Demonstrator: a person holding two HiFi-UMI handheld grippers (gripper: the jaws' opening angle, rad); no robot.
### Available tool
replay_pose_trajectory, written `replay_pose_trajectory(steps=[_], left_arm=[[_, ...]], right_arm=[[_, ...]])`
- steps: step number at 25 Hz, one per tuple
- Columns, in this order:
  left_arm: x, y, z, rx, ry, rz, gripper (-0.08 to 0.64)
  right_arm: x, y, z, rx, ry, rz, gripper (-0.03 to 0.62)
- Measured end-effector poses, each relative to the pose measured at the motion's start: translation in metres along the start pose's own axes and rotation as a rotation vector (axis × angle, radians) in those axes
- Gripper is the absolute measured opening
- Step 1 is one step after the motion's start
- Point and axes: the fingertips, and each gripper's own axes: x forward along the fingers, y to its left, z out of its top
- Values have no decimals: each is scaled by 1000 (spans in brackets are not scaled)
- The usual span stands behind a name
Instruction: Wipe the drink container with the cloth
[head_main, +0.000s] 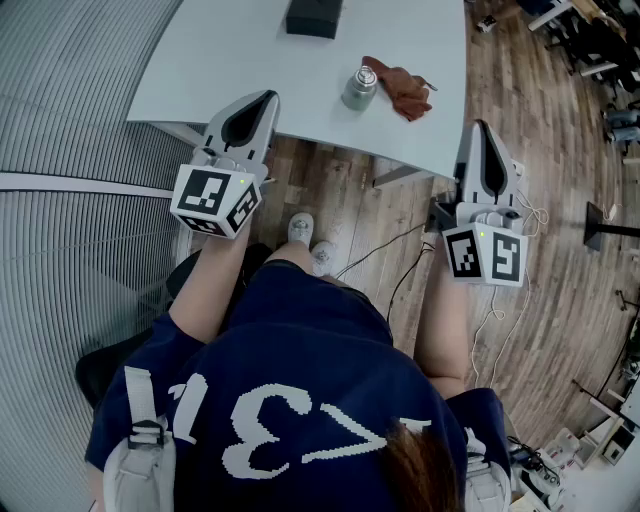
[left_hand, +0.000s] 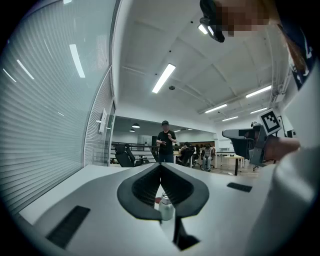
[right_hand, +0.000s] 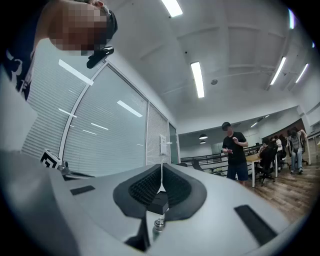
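The white surface (head_main: 250, 50) sits ahead of my tools. My left tool (head_main: 262, 98) and right tool (head_main: 481, 128) are both closed on nothing, I think ready to start. The cloth (head_main: 402, 90) lies ahead between them, just beside the drink container (head_main: 359, 88)

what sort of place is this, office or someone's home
Most likely an open-plan office: long white ceiling strip lights, a glass partition wall with grey blinds, and black swivel chairs in the background.
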Motion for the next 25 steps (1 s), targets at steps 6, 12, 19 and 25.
replay_pose_trajectory(steps=[6,12,19,25], left_arm=[[0,-9,6,3,-1,6,17],[4,-4,11,7,9,18,17],[42,21,5,-9,-7,1,17],[86,52,15,-10,-40,-47,17]], right_arm=[[-3,0,12,-4,-24,23,29],[9,-3,17,37,-49,54,31],[48,-14,11,31,-56,47,31],[103,-20,17,17,-74,43,31]])
